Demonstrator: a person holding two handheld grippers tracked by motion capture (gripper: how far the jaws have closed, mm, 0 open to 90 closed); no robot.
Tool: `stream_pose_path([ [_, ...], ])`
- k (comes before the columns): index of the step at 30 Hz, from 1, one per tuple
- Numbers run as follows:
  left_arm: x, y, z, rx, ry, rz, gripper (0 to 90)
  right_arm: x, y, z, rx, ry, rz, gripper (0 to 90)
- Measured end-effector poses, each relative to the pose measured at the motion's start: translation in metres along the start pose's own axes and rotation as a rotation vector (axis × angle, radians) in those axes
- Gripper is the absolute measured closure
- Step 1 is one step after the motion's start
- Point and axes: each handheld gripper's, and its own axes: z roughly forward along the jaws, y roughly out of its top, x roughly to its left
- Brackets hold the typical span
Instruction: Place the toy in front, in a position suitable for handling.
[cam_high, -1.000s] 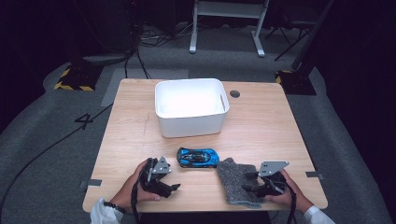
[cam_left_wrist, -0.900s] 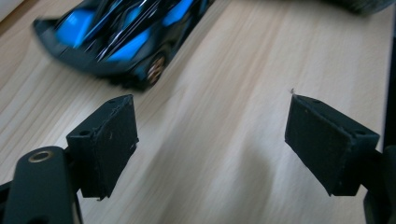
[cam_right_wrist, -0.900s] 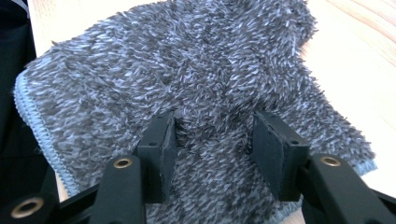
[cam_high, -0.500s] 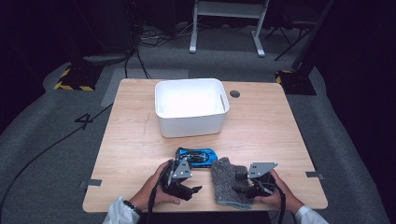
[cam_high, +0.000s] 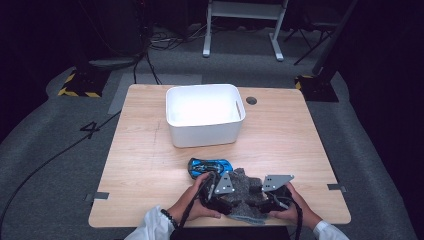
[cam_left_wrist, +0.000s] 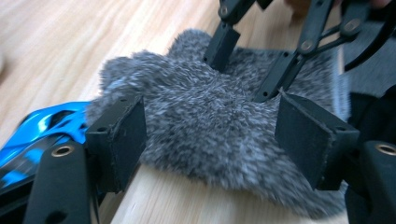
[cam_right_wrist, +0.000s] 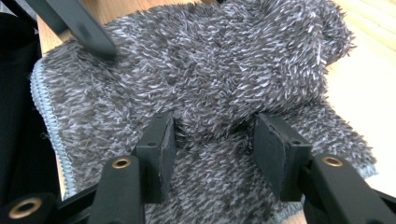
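Grey and fluffy, the cloth (cam_high: 243, 192) lies bunched at the near edge of the wooden tabletop (cam_high: 150, 165), between the person's two hands, with a pale stitched hem along one side in the right gripper view (cam_right_wrist: 46, 112). The right tool (cam_high: 267, 197) is clamped on a raised fold of it: in the right gripper view its pads (cam_right_wrist: 164, 154) press into the pile from both sides, pinching a ridge of cloth (cam_right_wrist: 215, 93) between them (cam_right_wrist: 215, 158). The left tool (cam_high: 220, 192) sits just beside it on the cloth's left part. In the left gripper view its jaws stand apart on either side of a hump of cloth (cam_left_wrist: 210, 126), and they have just been closing; the pads (cam_left_wrist: 122, 140) are at the edge of the pile, but I cannot tell whether they already press on it, and a clear gap remains across the fold (cam_left_wrist: 219, 140). Farther off in that view the right tool's fingers (cam_left_wrist: 224, 42) dig into the cloth's far side. A blue toy car (cam_high: 210, 166) lies touching the cloth's far left corner, just beyond the left tool; its shiny body shows beside the left jaw (cam_left_wrist: 42, 126). A white bin (cam_high: 204, 131) stands well beyond, near the middle of the tabletop's far half.
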Motion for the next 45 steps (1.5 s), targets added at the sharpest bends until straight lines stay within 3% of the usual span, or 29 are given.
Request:
stream_pose_path([
  [3,0.0,0.0,0.009,0.03,-0.009,0.015,32.4,0.0,-0.001,-0.001,0.005,0.001,-0.011,49.6],
  [10,0.004,-0.005,0.015,0.089,-0.026,-0.012,39.5,-0.003,-0.004,-0.009,0.019,-0.011,-0.031,40.5],
  [18,0.011,-0.023,-0.002,0.105,-0.053,-0.032,43.5,-0.017,-0.005,-0.03,-0.058,-0.057,-0.004,32.9],
  [25,0.016,-0.041,-0.023,0.127,-0.073,-0.051,43.5,-0.028,-0.001,-0.036,-0.092,-0.102,-0.002,25.6],
  [35,0.024,-0.075,-0.06,0.14,-0.039,-0.121,43.2,-0.042,0.013,-0.019,-0.083,-0.077,-0.042,21.7],
  [40,0.027,-0.088,-0.074,0.141,-0.018,-0.162,42.8,-0.047,0.027,-0.006,-0.079,-0.041,-0.077,20.6],
  [45,0.035,-0.099,-0.083,0.141,0.001,-0.237,42.1,-0.048,0.043,0.009,-0.064,0.003,-0.097,19.1],
])
